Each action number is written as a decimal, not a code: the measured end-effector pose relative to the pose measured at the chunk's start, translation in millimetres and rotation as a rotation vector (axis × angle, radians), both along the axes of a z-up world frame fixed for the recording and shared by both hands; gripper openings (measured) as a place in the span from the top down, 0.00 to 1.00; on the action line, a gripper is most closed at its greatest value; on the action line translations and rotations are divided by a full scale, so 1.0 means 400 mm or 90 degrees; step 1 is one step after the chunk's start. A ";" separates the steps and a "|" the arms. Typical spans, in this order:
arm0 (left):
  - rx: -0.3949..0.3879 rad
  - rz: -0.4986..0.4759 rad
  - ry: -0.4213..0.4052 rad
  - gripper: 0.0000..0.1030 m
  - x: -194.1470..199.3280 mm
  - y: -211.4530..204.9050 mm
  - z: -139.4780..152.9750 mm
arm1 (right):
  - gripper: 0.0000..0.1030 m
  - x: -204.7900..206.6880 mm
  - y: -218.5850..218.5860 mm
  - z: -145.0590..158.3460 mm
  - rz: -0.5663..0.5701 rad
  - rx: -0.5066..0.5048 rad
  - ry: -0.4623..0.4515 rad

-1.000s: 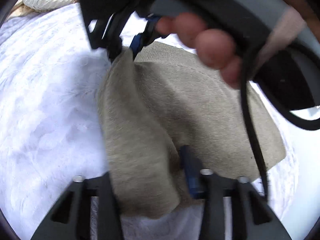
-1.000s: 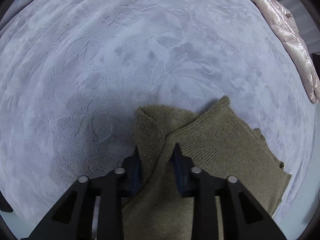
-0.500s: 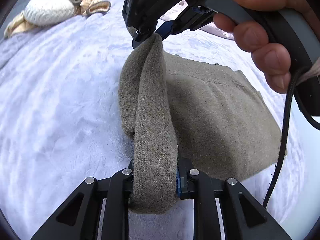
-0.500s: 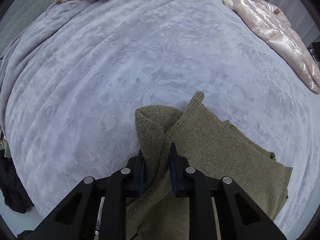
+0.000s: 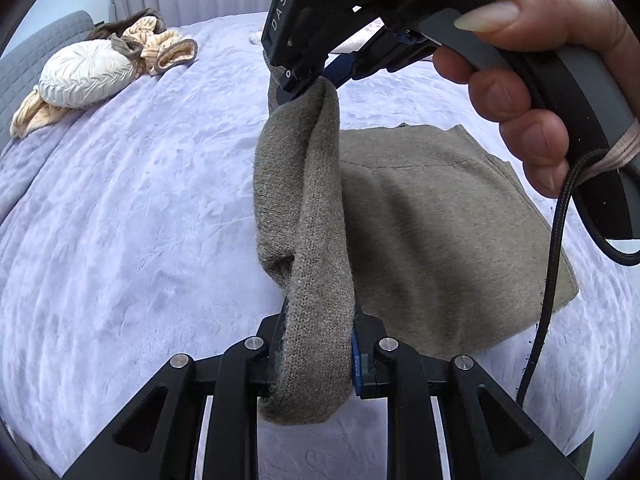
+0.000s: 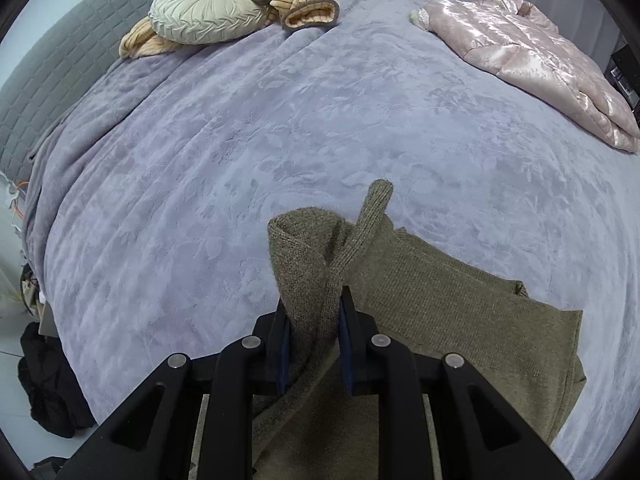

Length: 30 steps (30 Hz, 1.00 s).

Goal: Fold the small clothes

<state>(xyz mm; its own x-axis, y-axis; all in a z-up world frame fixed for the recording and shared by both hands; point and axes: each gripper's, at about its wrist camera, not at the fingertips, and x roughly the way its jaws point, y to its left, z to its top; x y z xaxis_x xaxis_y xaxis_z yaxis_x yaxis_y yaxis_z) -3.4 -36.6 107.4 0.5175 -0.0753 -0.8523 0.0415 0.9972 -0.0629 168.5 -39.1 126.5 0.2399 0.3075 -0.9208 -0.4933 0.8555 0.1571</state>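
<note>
An olive-green knitted garment (image 5: 420, 220) lies partly on the lilac bedspread (image 5: 120, 220), with one edge lifted off it. My left gripper (image 5: 318, 344) is shut on a bunched fold of that edge at the bottom of the left wrist view. The same edge runs up to my right gripper (image 5: 316, 80), held by a hand (image 5: 532, 80), which pinches its far end. In the right wrist view the right gripper (image 6: 314, 336) is shut on the garment (image 6: 460, 320), a ribbed strip sticking up past the fingers. The rest of the cloth trails down to the right.
A round cream cushion (image 6: 204, 14) and striped tan clothes (image 6: 304, 0) lie at the head of the bed by a grey padded headboard (image 6: 36, 92). A shiny pink quilted jacket (image 6: 532, 56) lies at the far right. Dark clothing (image 6: 44, 392) sits on the floor, left.
Both grippers have risen and tilted, lifting the garment's edge off the bedspread. The left jaws closed tighter on the fold. More of the bed's head came into view.
</note>
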 end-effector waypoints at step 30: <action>0.111 -0.116 0.042 0.78 0.080 -0.459 -0.009 | 0.79 0.007 -0.537 0.022 -0.011 0.100 -0.076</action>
<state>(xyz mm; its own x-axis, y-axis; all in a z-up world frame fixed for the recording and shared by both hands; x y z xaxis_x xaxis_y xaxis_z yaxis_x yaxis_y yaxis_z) 28.4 -220.4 103.9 0.4523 -0.0114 -0.8918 0.2236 0.9694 0.1010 171.3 -253.8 135.1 0.3515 0.4406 -0.8260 -0.5023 0.8333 0.2308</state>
